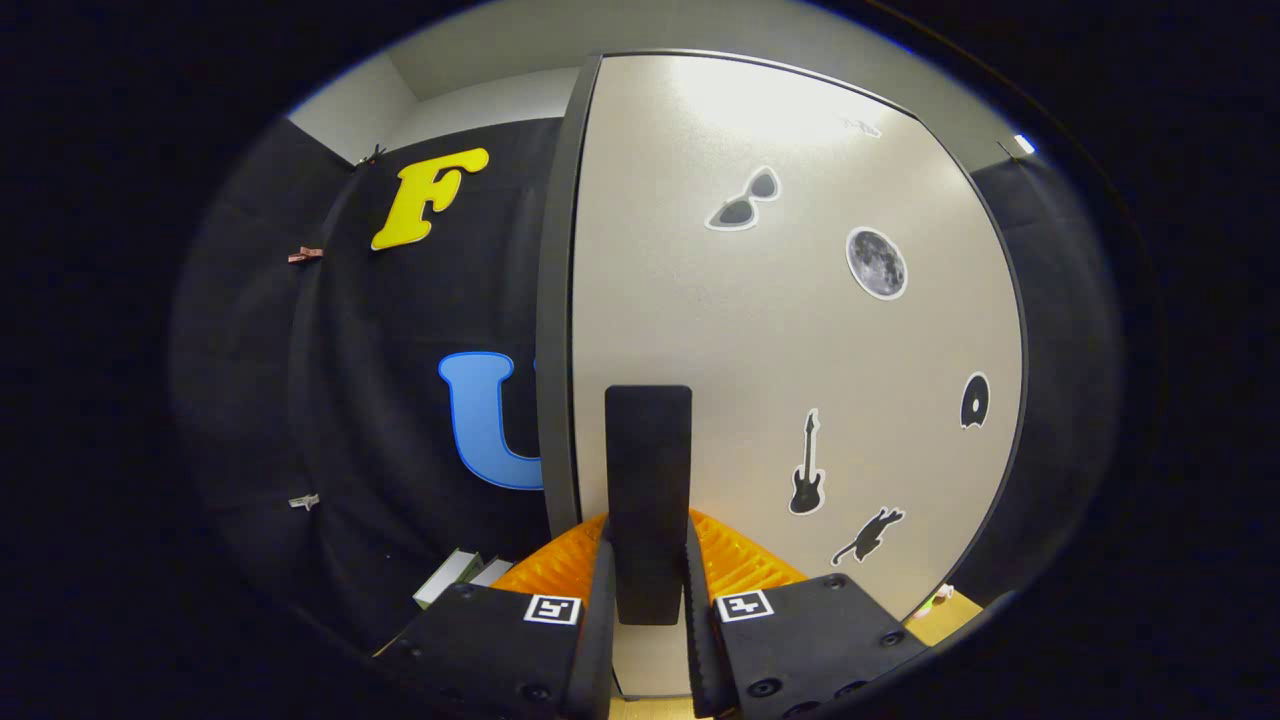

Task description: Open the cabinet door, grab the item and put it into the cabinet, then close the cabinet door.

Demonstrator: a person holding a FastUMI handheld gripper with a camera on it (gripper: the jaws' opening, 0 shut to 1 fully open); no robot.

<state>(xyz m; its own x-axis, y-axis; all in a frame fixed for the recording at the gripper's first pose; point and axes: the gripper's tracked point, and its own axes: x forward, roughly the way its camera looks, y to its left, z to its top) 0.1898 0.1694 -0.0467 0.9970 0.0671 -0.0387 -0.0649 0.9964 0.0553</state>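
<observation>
The white cabinet door [780, 340] stands right in front of me, dotted with small stickers: sunglasses, a moon, a guitar, a cat. Its dark side edge [556, 300] runs upright just left of the fingers. A flat black handle [648, 450] sticks out from the door's lower part. My gripper [648, 545] is shut on this handle, one finger pressing on each side of it. The handle's lower end sits deep between the fingers. I cannot tell whether the door is ajar or flush with the cabinet.
A small white and green box [452, 577] lies low to the left of the fingers, against the black cloth wall. A strip of wooden tabletop [955, 615] with a small pink and green object [938, 598] lies to the right, past the door's far edge.
</observation>
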